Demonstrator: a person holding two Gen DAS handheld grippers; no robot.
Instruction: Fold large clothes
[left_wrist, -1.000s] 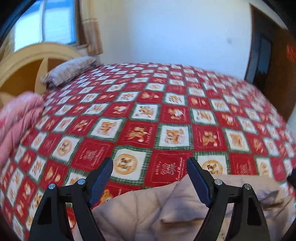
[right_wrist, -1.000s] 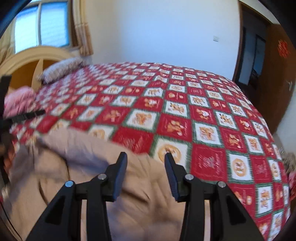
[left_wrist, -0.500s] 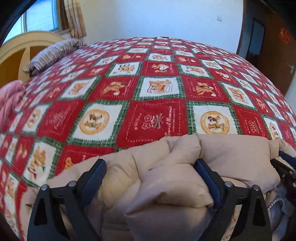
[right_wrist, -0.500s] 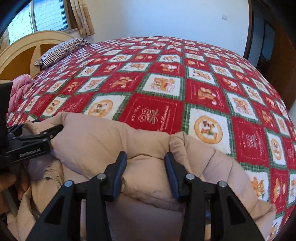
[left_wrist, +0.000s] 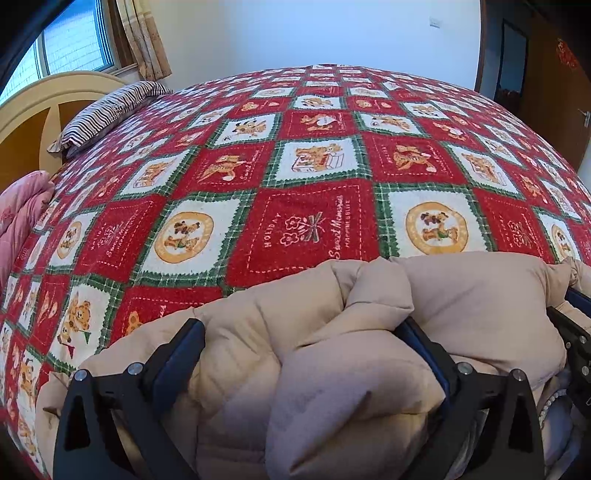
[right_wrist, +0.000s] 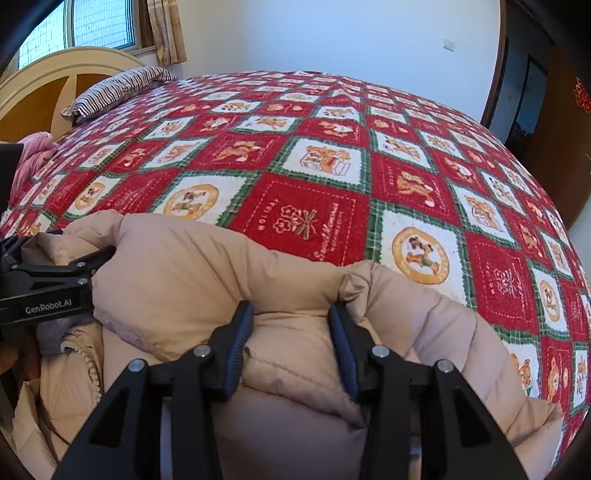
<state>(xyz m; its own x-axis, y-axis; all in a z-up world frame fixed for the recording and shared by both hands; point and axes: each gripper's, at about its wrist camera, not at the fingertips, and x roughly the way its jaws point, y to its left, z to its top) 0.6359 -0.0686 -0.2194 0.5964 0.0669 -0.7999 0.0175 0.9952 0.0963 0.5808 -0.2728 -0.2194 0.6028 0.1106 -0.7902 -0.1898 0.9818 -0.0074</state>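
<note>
The tan puffer coat (right_wrist: 184, 273) lies bunched at the bedspread's (left_wrist: 306, 173) near edge. Both grippers, left (left_wrist: 306, 332) and right (right_wrist: 291, 325), straddle thick folds; whether they pinch is unclear, probably readying a lift.

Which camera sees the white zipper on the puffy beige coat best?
The right wrist view. There the puffy beige coat lies open at lower left, and its white zipper runs down in a clear toothed line. The left wrist view catches only a short bit of that zipper at its right edge.
</note>
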